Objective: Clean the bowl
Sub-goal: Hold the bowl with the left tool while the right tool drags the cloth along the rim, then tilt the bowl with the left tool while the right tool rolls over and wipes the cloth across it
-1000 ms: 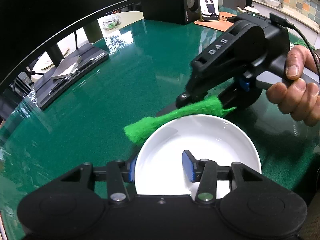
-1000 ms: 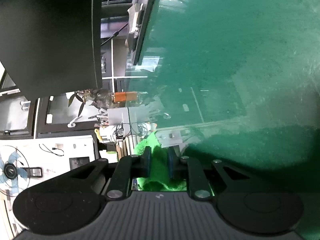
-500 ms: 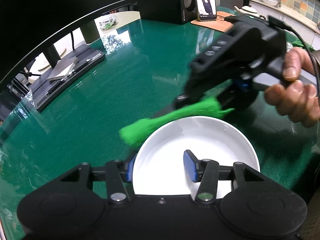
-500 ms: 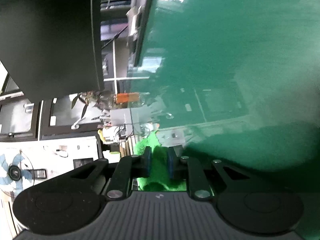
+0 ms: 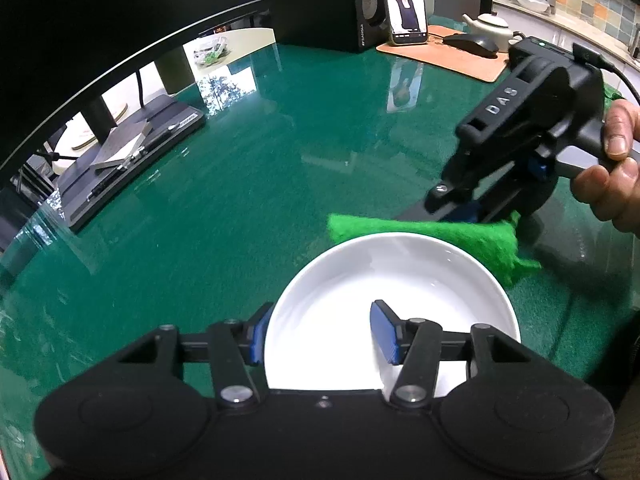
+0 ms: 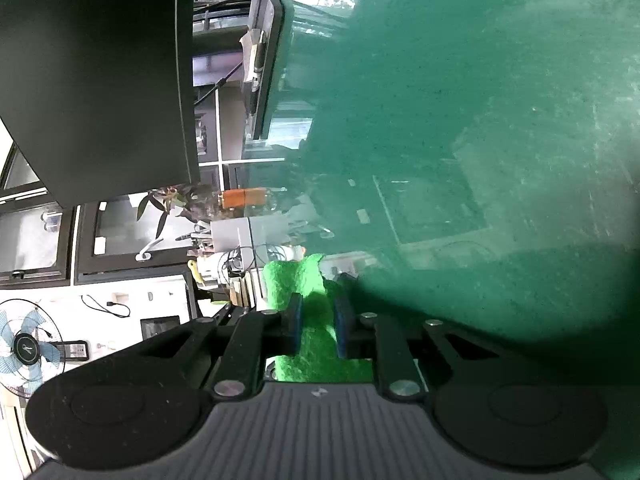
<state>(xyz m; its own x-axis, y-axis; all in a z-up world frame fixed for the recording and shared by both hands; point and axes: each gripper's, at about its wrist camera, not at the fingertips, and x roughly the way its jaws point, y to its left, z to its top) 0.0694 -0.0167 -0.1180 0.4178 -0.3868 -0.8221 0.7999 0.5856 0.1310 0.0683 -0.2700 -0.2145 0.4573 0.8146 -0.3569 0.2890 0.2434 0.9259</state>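
The left gripper's [image 5: 322, 338] blue-padded fingers [image 5: 383, 332] straddle the near rim of the white bowl [image 5: 390, 276], one pad outside the wall and one inside it; the wall sits against the outer pad, but whether the inner pad presses on the porcelain cannot be told. The bowl stands upright on the green counter [image 5: 240, 200], just ahead of that gripper. Along the bowl's far rim lies a bright green cloth [image 5: 440, 234], stretched sideways, its right end hanging past the rim toward the counter. The right gripper [image 6: 316, 320] has its fingers pressed together on this cloth, which bunches between the pads and sticks out beyond the tips. In the left wrist view a bare hand [image 5: 612, 168] grips the handle of that black tool, which is tilted down toward the bowl from the right. Farther back on the counter a smartphone [image 5: 405, 4] stands upright on a tan mat [image 5: 472, 66], with a black mouse [image 5: 472, 43] and a white teapot [image 5: 489, 26] beside it. A dark curved monitor [image 5: 120, 28] spans the far left.
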